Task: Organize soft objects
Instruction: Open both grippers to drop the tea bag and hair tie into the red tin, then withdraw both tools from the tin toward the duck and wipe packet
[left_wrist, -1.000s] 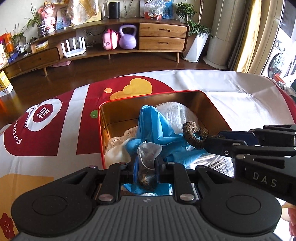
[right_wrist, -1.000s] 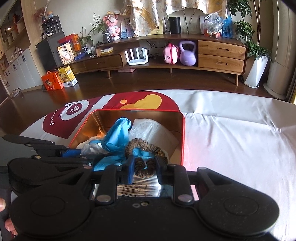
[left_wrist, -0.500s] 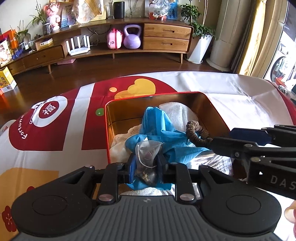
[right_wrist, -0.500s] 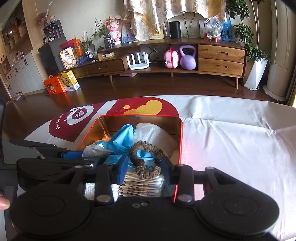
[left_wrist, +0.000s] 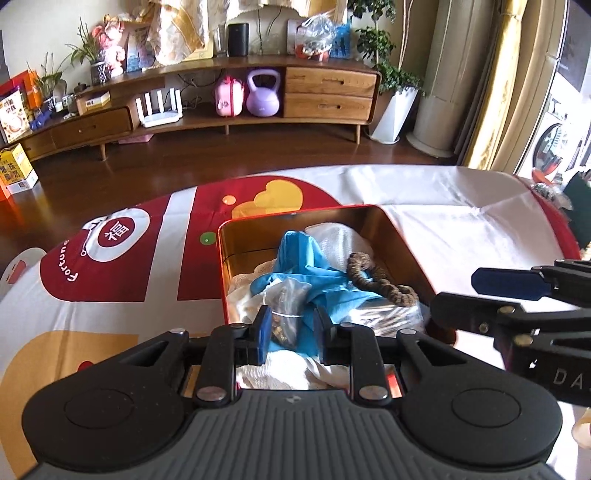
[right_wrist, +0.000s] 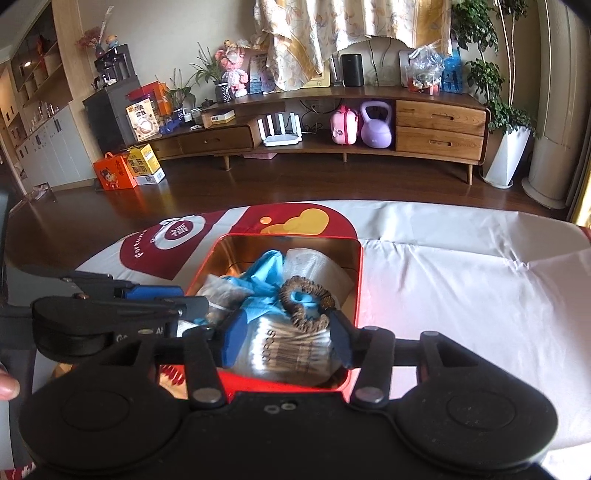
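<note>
right gripper jaws just opened wide, brown scrunchie loose between them in the tin. left gripper jaws narrow around small plastic pouch, apparently not pinching. all light, floppy; pinch pouch's neck

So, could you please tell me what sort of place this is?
Most likely a home living room: a long wooden media console holding a purple kettlebell and a white router, plus curtains.

We see our right tool, its jaws just widened, spread above the red tin; a brown scrunchie lies free on the blue glove inside.
</note>
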